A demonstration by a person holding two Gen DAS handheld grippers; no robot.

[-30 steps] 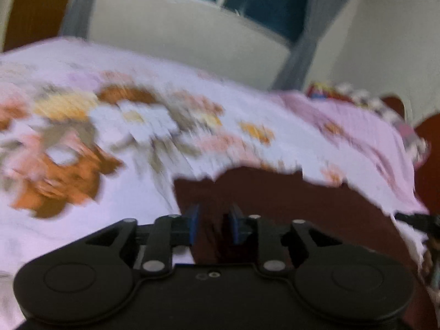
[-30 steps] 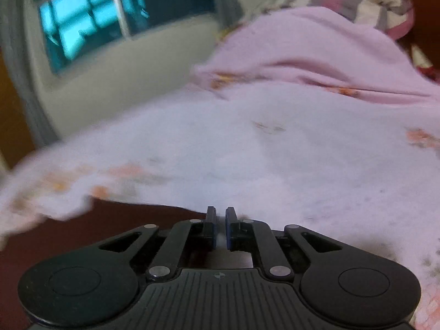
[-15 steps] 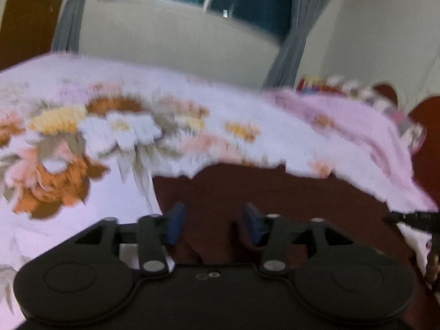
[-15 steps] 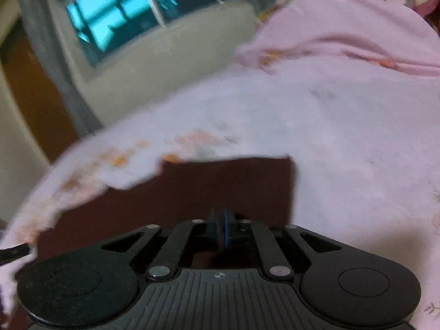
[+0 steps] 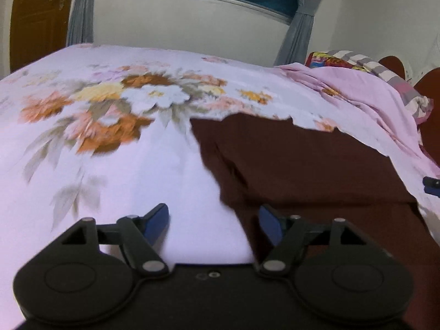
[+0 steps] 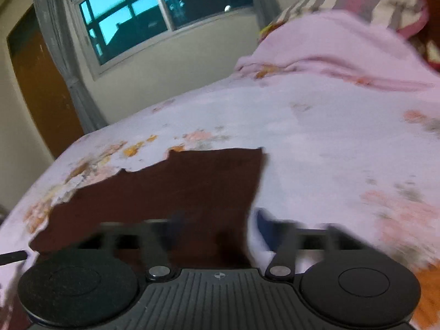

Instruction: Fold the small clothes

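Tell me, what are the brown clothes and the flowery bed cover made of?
Brown garment: looks like soft matte woven cloth, since it lies limp with creases. Flowery bed cover: probably thin printed cotton-like fabric, smooth, no shine. The exact fibres can't be told.

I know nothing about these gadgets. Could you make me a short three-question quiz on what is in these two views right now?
1. True or false: the dark brown garment lies flat on the floral bedsheet.
2. The left hand-held gripper stands with its jaws: A) wide apart, gripping nothing; B) clamped on the garment; C) out of view.
3. Fill in: behind the bed, grey curtains hang beside a ____.

Key
1. True.
2. A. Both it and the right hand-held gripper have just been opening, and neither pinches any cloth.
3. Window.
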